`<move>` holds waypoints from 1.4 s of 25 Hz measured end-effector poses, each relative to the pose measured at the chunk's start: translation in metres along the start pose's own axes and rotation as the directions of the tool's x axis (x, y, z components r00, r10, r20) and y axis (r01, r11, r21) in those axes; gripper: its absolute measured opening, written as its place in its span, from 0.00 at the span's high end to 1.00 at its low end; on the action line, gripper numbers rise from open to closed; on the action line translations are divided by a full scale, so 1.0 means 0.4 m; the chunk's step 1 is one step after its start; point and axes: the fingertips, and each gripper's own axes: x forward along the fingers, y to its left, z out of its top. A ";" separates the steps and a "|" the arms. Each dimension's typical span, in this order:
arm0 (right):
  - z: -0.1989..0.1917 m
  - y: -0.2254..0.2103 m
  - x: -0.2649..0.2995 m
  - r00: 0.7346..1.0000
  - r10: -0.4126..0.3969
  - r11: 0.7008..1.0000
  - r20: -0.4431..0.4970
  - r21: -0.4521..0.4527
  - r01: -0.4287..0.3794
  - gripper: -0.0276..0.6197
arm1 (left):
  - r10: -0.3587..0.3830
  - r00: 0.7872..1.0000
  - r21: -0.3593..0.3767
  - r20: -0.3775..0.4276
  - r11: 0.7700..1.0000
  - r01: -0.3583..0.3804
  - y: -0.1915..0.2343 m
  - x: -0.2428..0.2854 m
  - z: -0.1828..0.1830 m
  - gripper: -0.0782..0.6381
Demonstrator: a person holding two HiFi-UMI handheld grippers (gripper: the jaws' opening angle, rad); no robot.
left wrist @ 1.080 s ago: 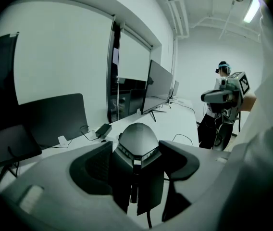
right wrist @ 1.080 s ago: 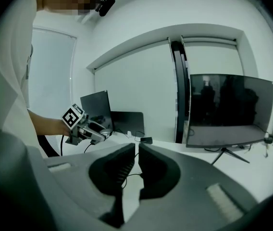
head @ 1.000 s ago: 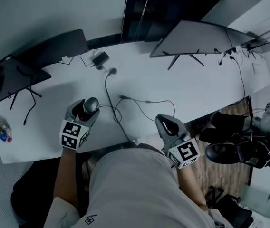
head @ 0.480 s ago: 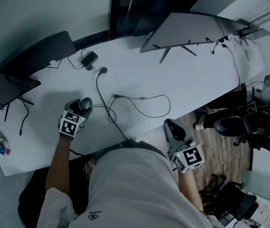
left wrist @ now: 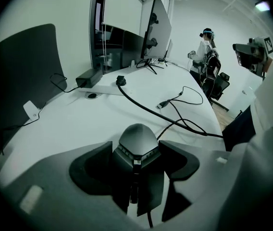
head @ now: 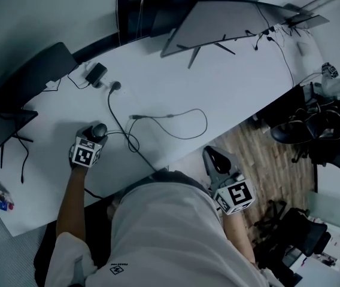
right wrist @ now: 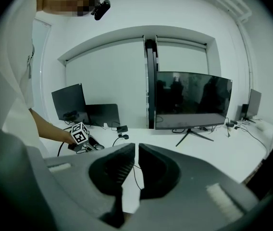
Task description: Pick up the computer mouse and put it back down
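Left tongs (left wrist: pixel 136 152) still clenched on computer mouse (left wrist: pixel 137 139), close to desk (head: pixel 230 94) | right tongs (right wrist: pixel 137 150) closed, empty | set-down judged pending

Office workspace. Indicated by a long white desk (head: pixel 236 82) with monitors (head: pixel 218 18) lined along its far edge, cables (head: pixel 176 113) strewn across the middle, and office chairs (head: pixel 304 133) parked off its right end on wood flooring (head: pixel 269 157).

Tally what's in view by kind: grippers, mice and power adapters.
Grippers: 2 (left gripper, right gripper)
Mouse: 1
Adapter: 1
Total: 4
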 end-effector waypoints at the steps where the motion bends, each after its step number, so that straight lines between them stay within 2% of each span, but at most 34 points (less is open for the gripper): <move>1: 0.000 -0.001 -0.001 1.000 -0.005 1.000 0.000 0.002 0.005 0.92 | -0.005 1.000 0.000 -0.004 1.000 0.005 -0.001 0.006 -0.001 0.46; 10: -0.011 -0.008 -0.007 1.000 -0.025 1.000 -0.012 0.004 0.026 0.92 | -0.037 0.999 0.013 -0.029 0.999 0.037 -0.012 0.046 -0.009 0.46; 18: -0.014 -0.009 -0.012 1.000 -0.021 1.000 -0.014 0.002 0.021 0.92 | -0.034 0.999 0.069 -0.038 0.997 0.036 -0.018 0.060 -0.009 0.46; 23: -0.014 -0.012 -0.014 1.000 -0.015 1.000 -0.013 -0.004 0.015 0.92 | -0.003 0.999 0.094 -0.037 0.996 0.006 -0.016 0.057 -0.001 0.43; 30: -0.013 -0.014 -0.013 1.000 0.009 1.000 -0.005 -0.006 -0.009 0.92 | 0.010 1.000 0.084 -0.024 0.996 -0.008 -0.030 0.031 0.008 0.42; 35: -0.002 -0.002 0.006 0.999 0.053 0.998 0.013 -0.022 -0.053 0.92 | 0.052 0.998 0.070 0.020 0.996 -0.053 -0.031 -0.013 0.034 0.43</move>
